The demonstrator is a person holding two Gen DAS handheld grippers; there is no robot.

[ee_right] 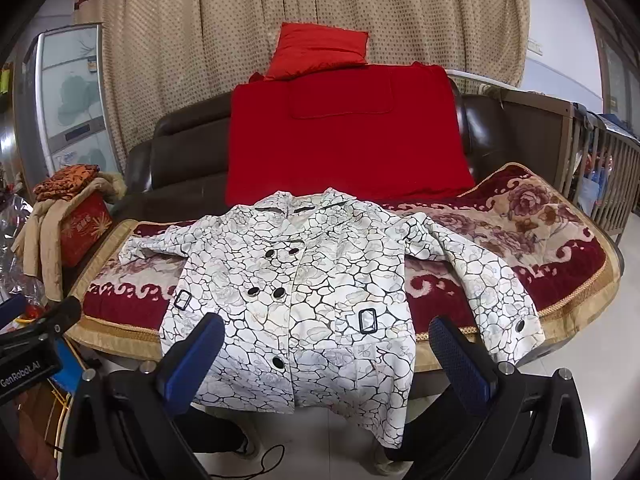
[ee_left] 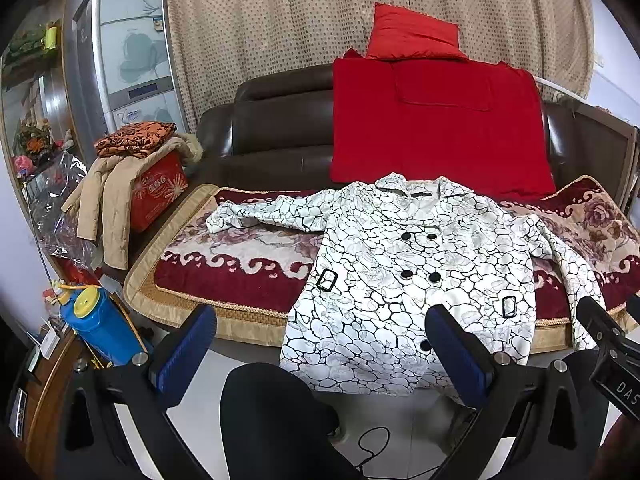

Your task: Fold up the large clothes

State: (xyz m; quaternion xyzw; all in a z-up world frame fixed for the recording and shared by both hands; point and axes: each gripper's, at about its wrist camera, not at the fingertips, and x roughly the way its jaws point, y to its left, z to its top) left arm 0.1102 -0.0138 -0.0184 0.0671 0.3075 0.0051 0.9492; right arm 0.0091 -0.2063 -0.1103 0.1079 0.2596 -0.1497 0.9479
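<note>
Nearest in each wrist view are the tool fingers: the left tool (ee_left: 320,356) and the right tool (ee_right: 326,360) both stand wide open, blue pads apart, holding nothing and touching nothing. Both hover above the floor just short of the sofa's front edge, with the person's dark-trousered knee (ee_left: 272,408) low between the left tool's fingers. Straight ahead of both lies the white trench coat (ee_right: 304,288), printed with a black crackle pattern, spread front-up and buttoned on the red floral seat blanket (ee_right: 540,248). Its long axis runs away from the tools: the hem hangs over the seat's front edge nearest them, the collar lies farthest, toward the backrest. The sleeves spread outward, one across the blanket to the left, the other angling down toward the front edge on the right. The right tool sits nearer that right sleeve and cuff, the left tool nearer the left hem corner and left sleeve; folding appears not yet begun, and a likely first move is bringing a sleeve in across the chest. Behind the coat a red cloth (ee_left: 436,128) drapes the brown leather sofa (ee_left: 272,128), with a red cushion (ee_left: 412,32) on top and a dotted beige curtain (ee_right: 248,40) beyond.
</note>
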